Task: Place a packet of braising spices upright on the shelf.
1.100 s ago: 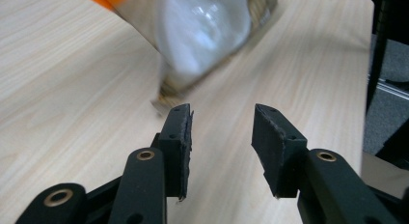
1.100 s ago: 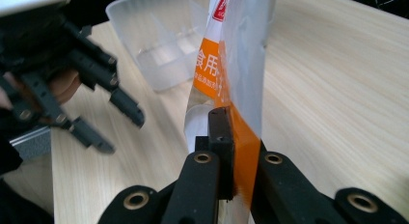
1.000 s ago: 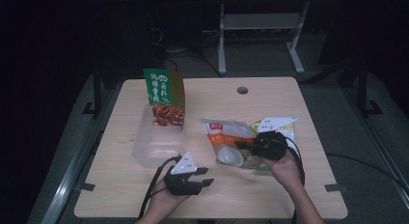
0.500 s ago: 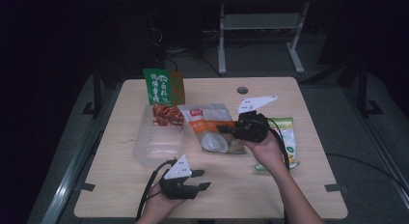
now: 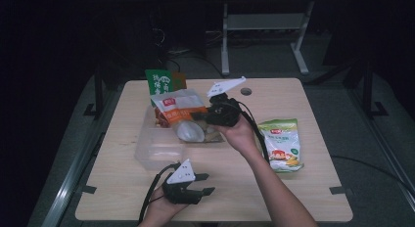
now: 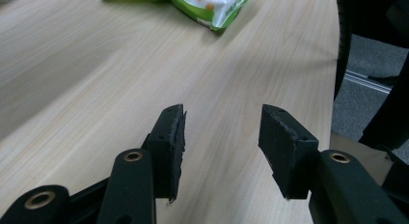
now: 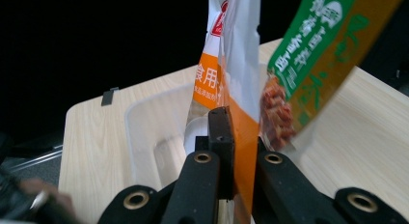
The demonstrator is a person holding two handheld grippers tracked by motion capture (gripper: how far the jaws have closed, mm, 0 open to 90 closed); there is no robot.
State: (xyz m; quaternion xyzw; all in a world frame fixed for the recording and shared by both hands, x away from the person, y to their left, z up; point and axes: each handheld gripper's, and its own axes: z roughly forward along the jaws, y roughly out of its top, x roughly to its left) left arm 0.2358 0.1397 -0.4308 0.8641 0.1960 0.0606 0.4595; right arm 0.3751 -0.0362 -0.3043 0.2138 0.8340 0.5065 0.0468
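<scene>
From the high view the right gripper (image 5: 195, 115) has swung the orange pouch (image 5: 177, 113) left off the table until it hangs over the clear tub (image 5: 159, 151), so the drop looks close; the left gripper (image 6: 222, 137) sits half open and empty, jaws just widened, while the right gripper view has the pouch pinched tight.

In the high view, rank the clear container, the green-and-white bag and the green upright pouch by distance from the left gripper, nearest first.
From the left gripper:
1. Clear container, just beyond it, slightly left.
2. Green-and-white bag, flat on the table off to the right.
3. Green upright pouch, at the far edge behind the container.
</scene>
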